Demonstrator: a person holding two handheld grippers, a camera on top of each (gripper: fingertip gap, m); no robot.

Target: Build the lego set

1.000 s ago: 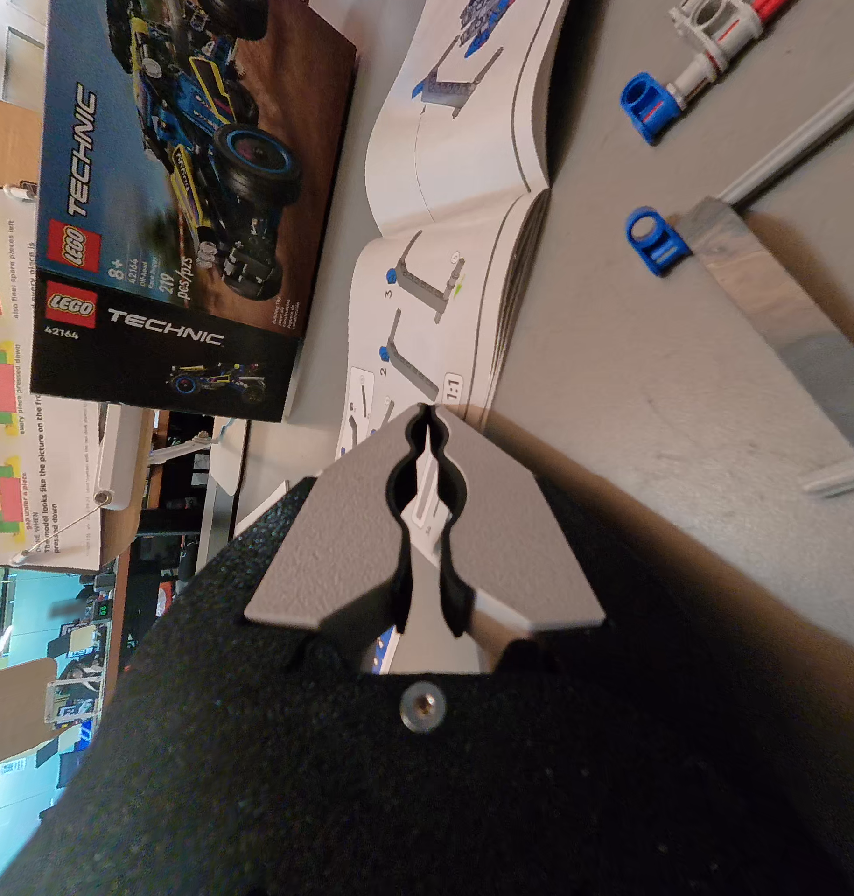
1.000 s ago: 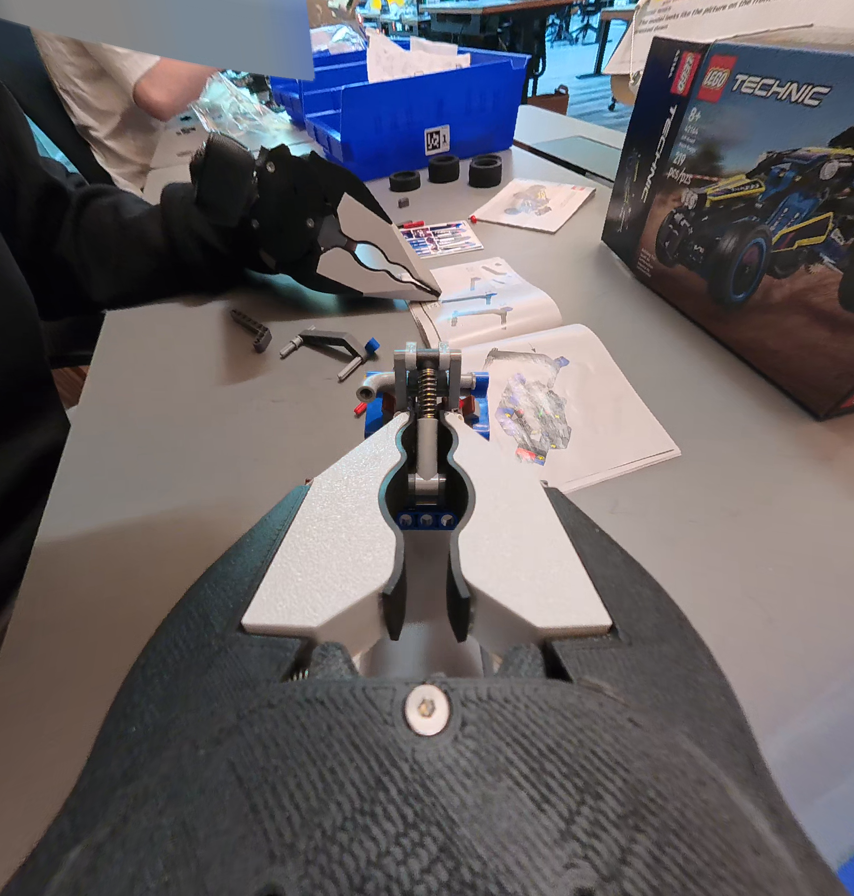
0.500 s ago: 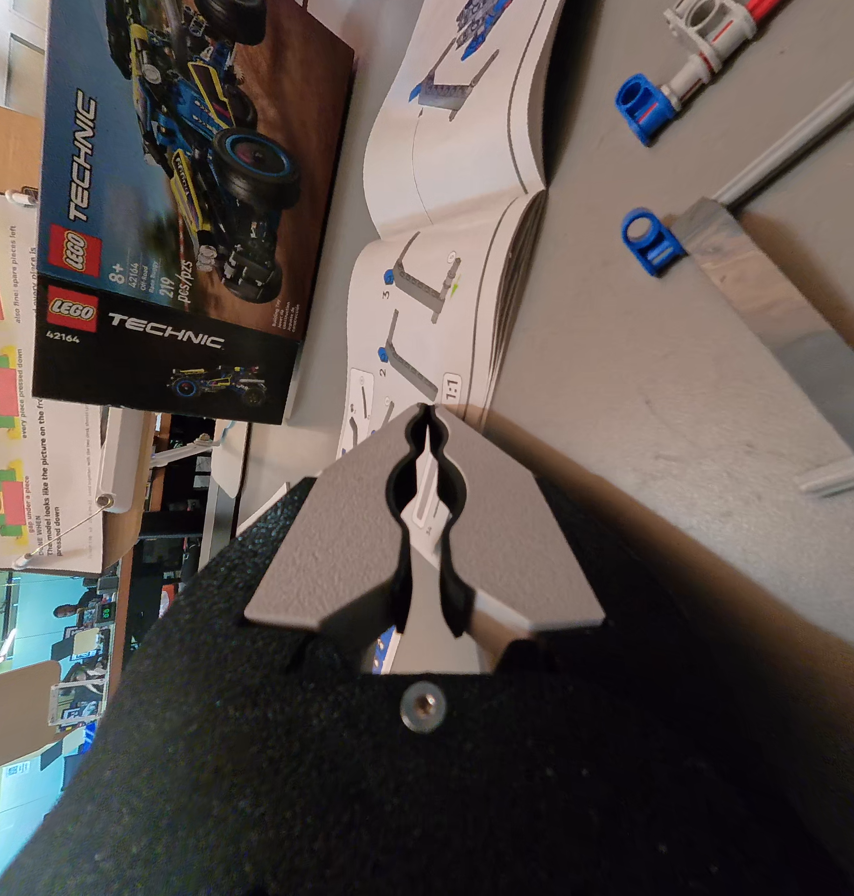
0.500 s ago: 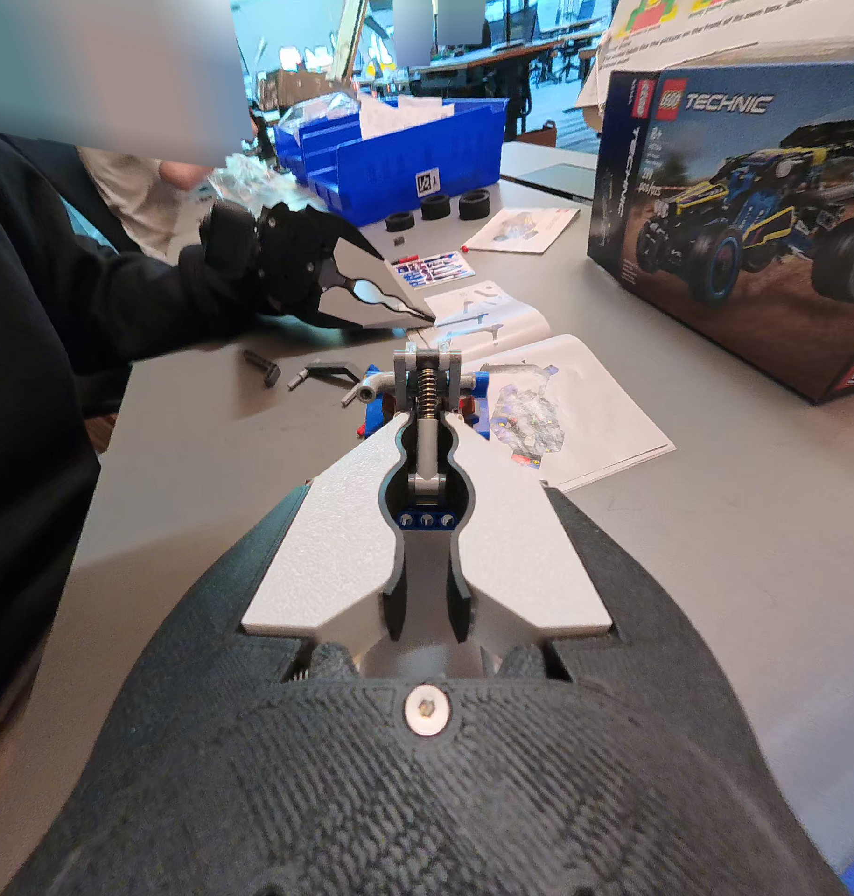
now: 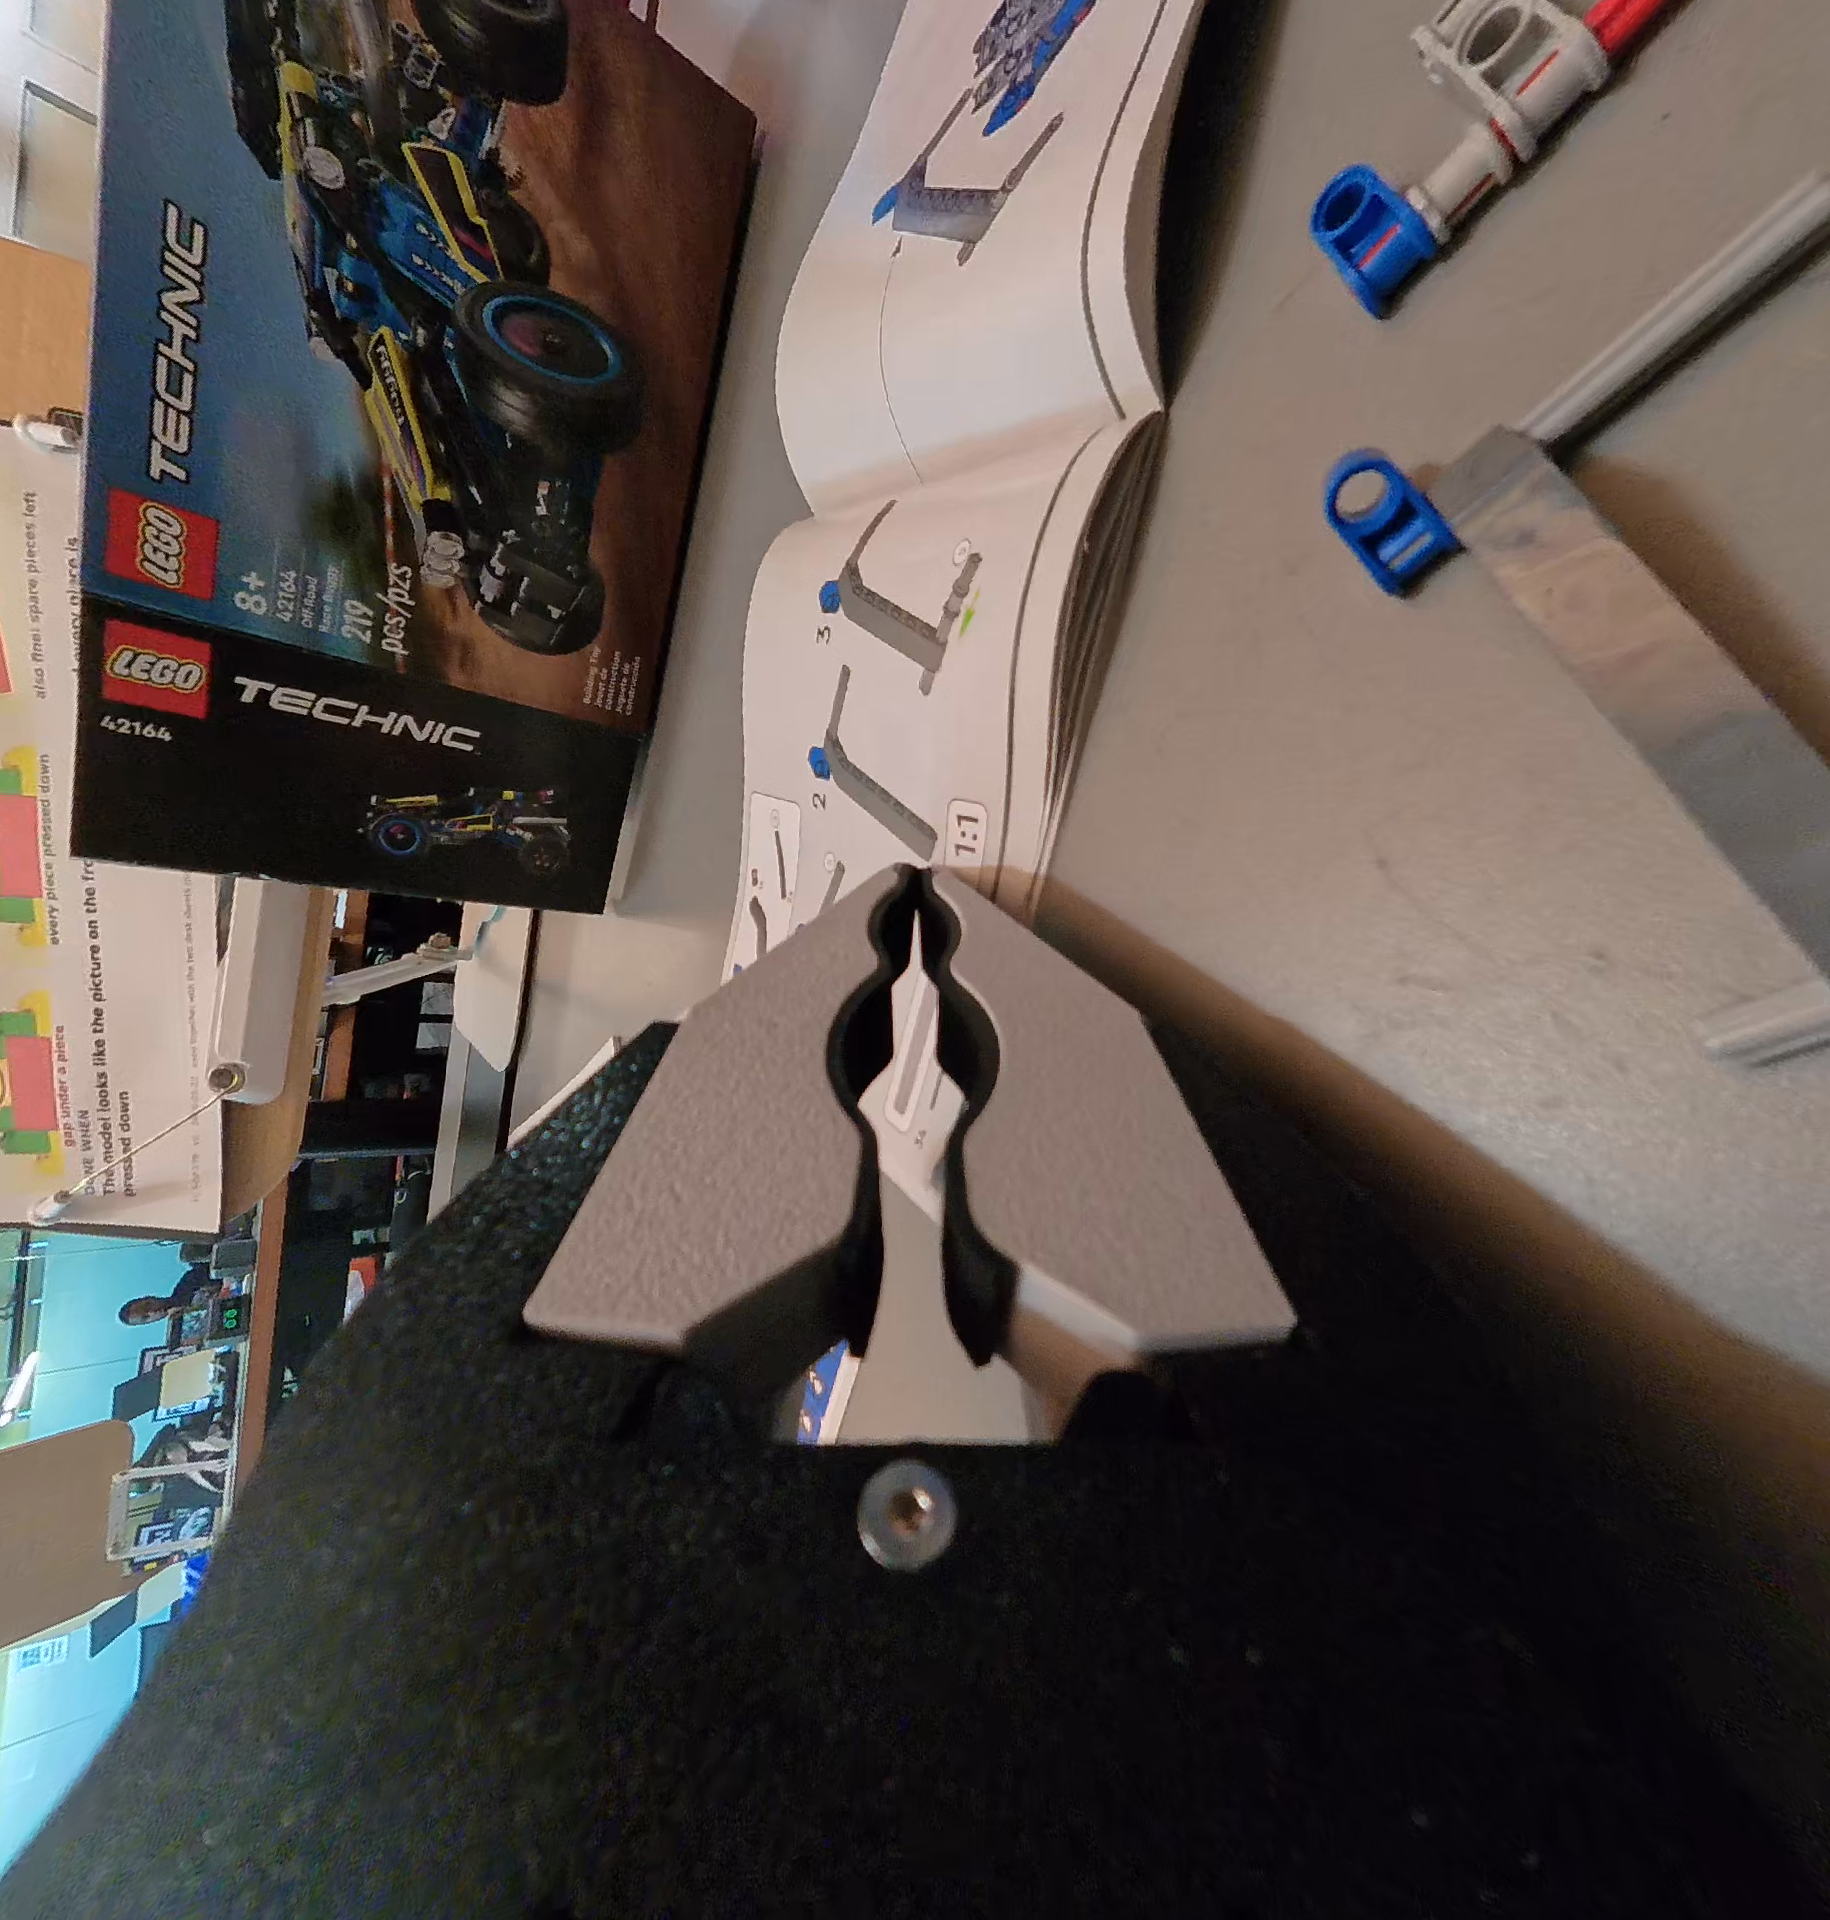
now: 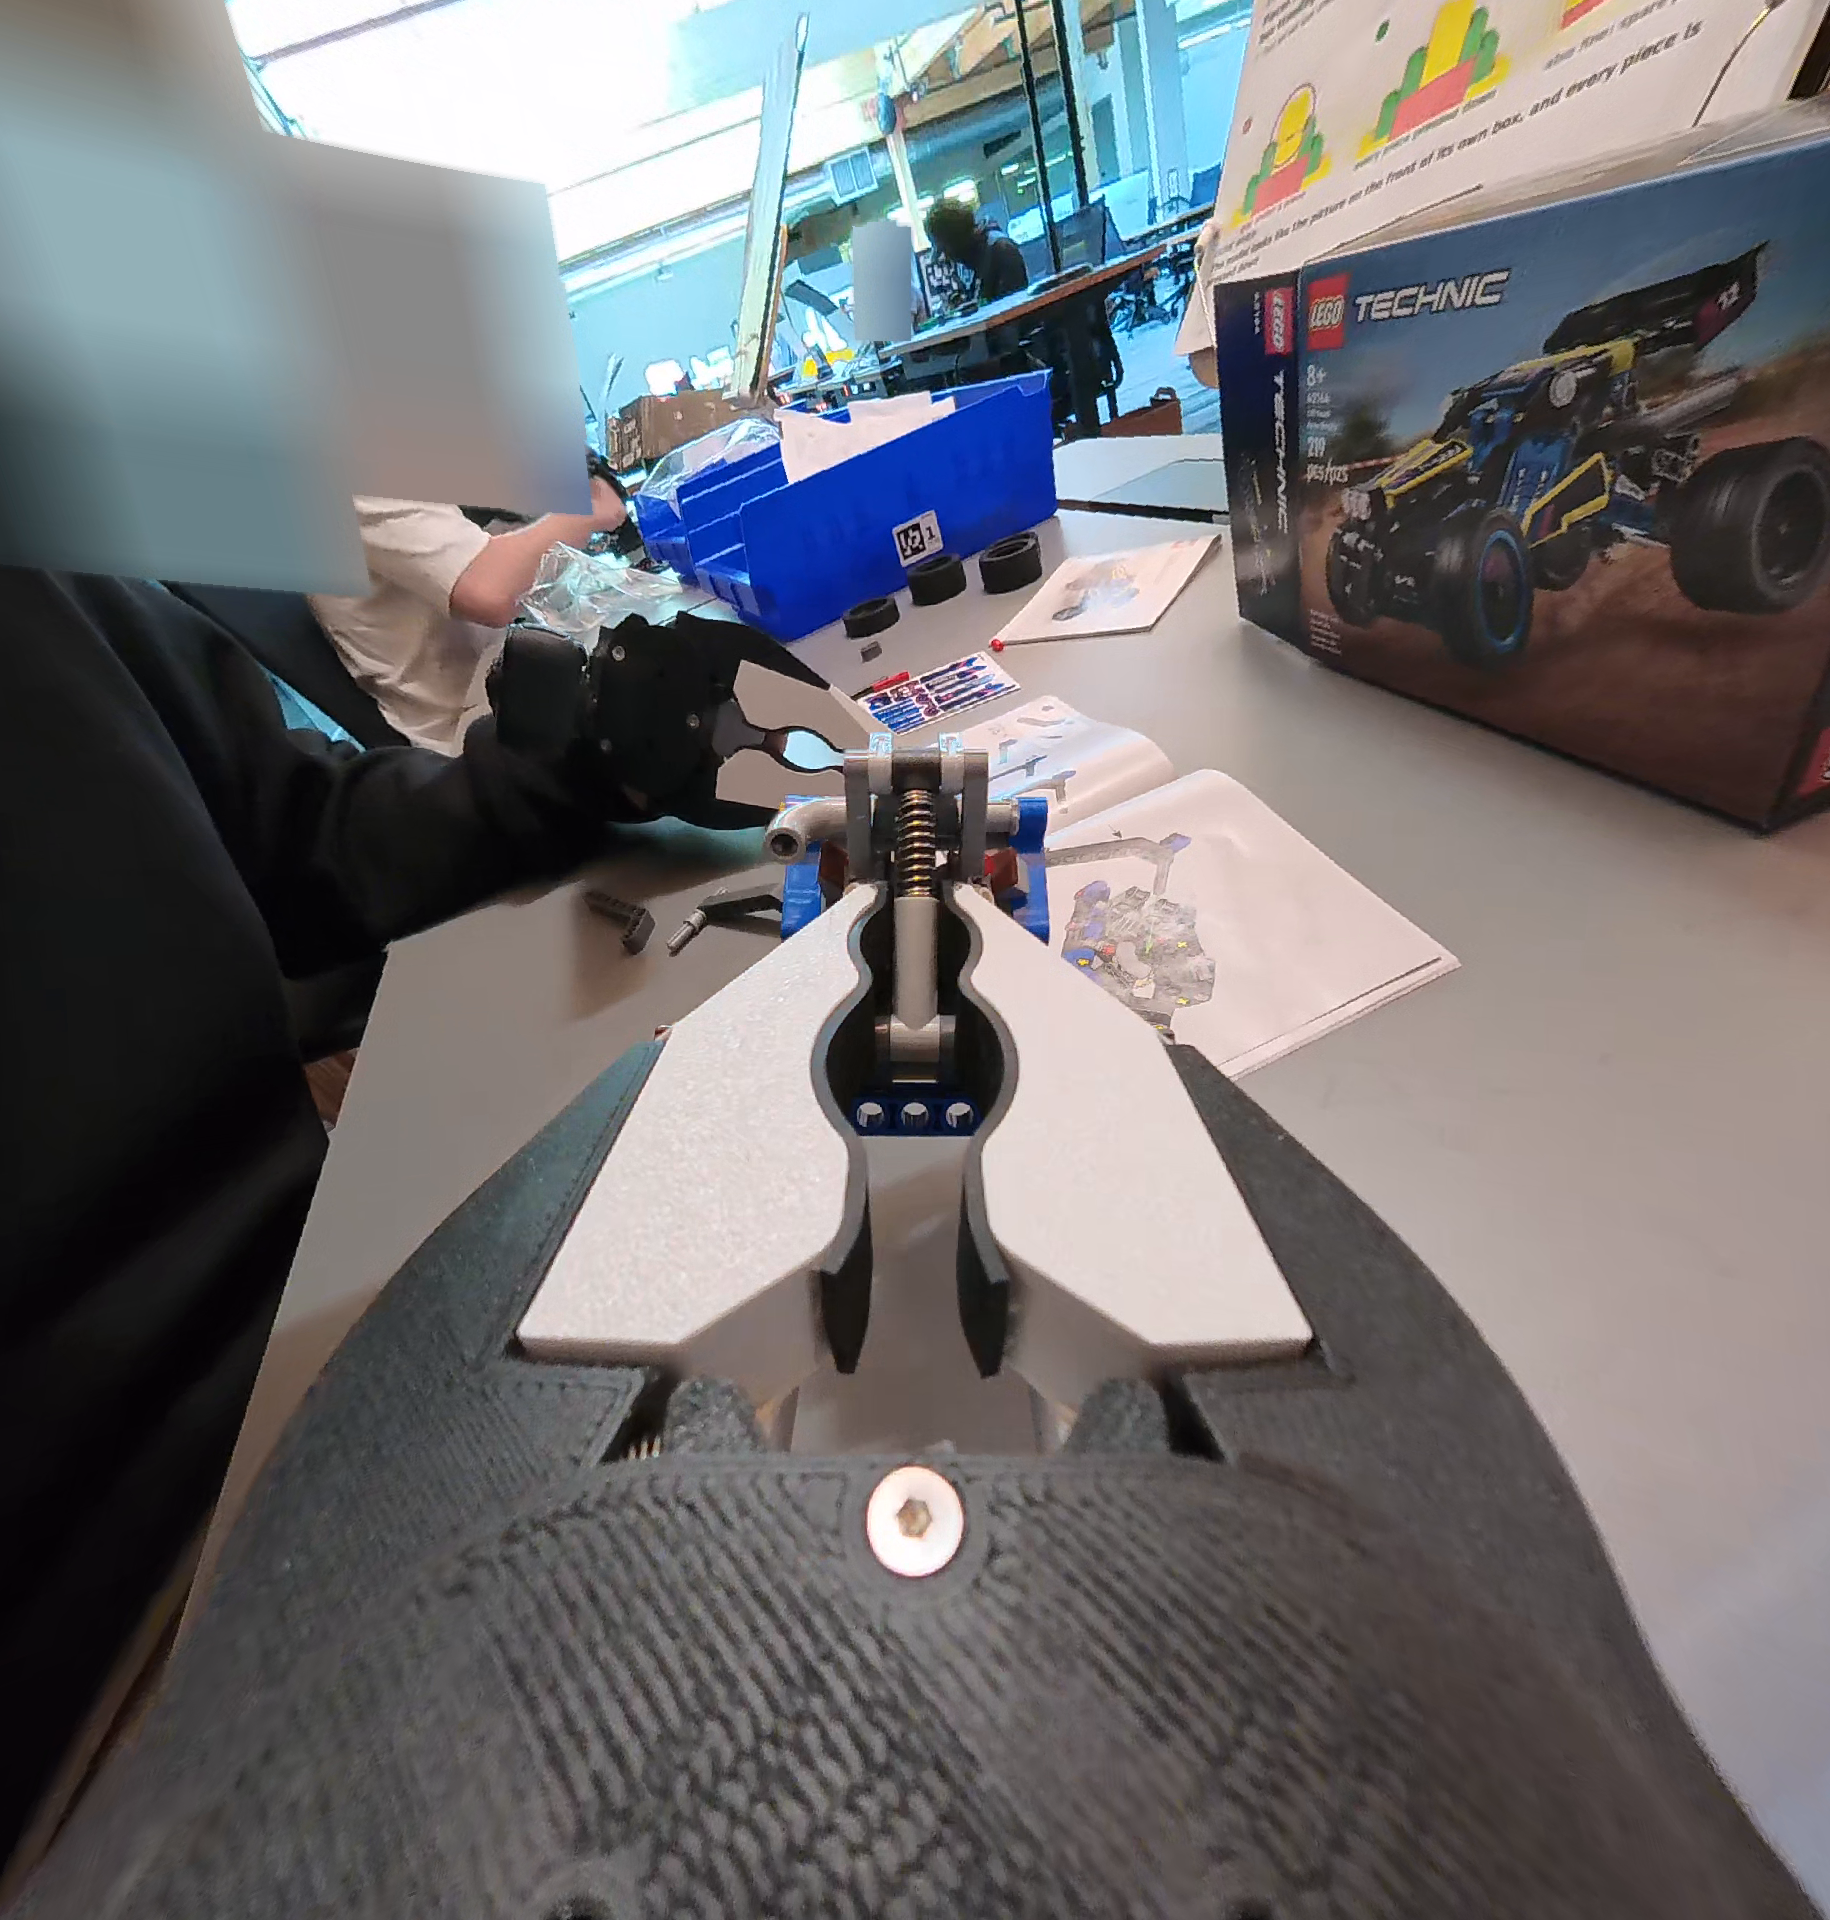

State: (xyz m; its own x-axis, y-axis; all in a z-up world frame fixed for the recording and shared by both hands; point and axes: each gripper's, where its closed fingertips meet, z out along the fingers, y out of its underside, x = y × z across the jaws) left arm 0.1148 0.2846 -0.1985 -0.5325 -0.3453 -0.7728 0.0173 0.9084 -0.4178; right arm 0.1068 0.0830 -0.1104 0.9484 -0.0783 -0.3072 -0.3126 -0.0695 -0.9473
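My right gripper (image 6: 913,896) is shut on a part-built lego assembly (image 6: 916,821): a grey shock absorber with a spring, in a grey and blue frame. It holds the assembly above the grey table (image 6: 1513,1195). My left gripper (image 5: 916,881) is shut and empty, low over the corner of the open instruction booklet (image 5: 890,665). It also shows in the right wrist view (image 6: 838,727), just behind and left of the assembly. Loose blue and grey parts (image 5: 1384,525) lie to the left gripper's right.
The set's box (image 6: 1555,520) stands at the right. A blue bin (image 6: 869,509), three tyres (image 6: 937,580), a sticker sheet (image 6: 937,688) and a second booklet (image 6: 1108,587) lie at the back. Small grey parts (image 6: 620,916) lie left of the assembly. A person in a white shirt (image 6: 412,613) sits behind. My hands' fingertips stand some 25 cm from each other.
My right gripper has lifted and tilted upward with the assembly, so more of the room shows behind. My left gripper has hardly moved and stays shut.
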